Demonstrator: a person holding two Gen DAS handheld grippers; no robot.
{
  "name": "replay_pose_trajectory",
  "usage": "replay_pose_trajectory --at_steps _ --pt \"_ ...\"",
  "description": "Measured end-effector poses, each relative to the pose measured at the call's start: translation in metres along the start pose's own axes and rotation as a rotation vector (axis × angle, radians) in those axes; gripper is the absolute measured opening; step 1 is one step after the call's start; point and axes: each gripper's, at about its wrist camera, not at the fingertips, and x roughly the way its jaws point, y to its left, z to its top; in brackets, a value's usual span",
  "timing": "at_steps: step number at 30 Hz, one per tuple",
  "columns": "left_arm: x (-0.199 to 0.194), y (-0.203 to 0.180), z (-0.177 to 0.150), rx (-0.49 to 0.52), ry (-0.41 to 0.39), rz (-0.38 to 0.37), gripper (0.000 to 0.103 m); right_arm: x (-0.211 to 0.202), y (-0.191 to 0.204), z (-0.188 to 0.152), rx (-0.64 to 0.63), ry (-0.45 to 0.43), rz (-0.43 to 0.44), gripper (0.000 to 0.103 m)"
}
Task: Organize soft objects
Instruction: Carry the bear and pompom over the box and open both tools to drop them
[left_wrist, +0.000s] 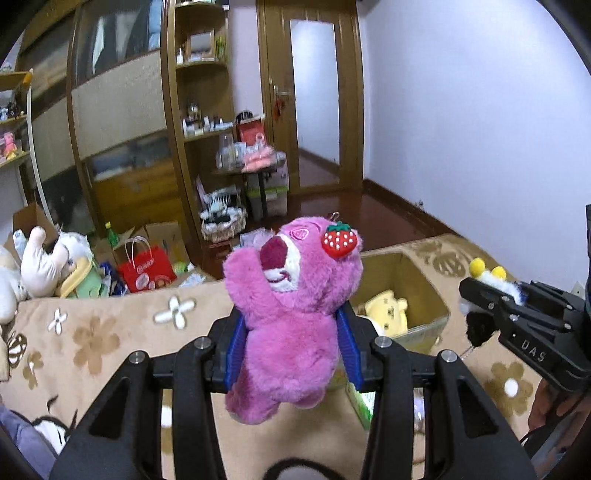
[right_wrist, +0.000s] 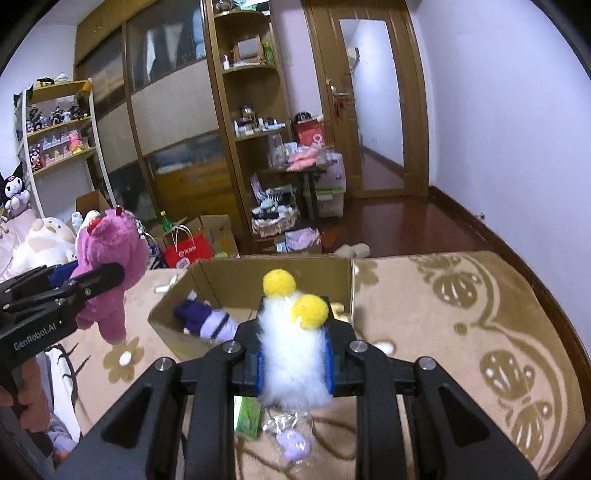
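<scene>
The left gripper (left_wrist: 291, 354) is clamped on a pink bear (left_wrist: 291, 306), upright, left of the cardboard box (right_wrist: 258, 273). The right gripper (right_wrist: 295, 354) pinches a white fluffy toy (right_wrist: 291, 354), directly before the box and nearer.

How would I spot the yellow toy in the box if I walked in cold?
Find the beige flowered blanket on the bed, then the open cardboard box standing on it. Inside, against the near wall, lies the yellow plush. It is the only yellow thing there; the other toy in the box, the purple plush, is dark.
</scene>
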Motion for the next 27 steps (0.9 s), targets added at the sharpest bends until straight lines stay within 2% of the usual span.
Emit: replay_pose_trajectory --at_steps 5,13,19,27 --pt "0.005 -0.002 0.021 0.035 -0.056 0.025 0.043 0.004 0.000 0.022 -0.016 -0.029 0.017 0.024" --pt "0.017 0.001 0.036 0.015 -0.107 0.024 0.043 0.012 -0.002 0.048 -0.033 -0.074 0.062 0.025" --pt "0.040 0.001 0.034 0.024 -0.080 0.019 0.043 0.031 0.003 0.051 -0.051 -0.073 0.077 0.025" --pt "0.081 0.003 0.016 0.010 0.025 -0.003 0.043 0.066 0.003 0.033 -0.045 0.008 0.048 0.025"
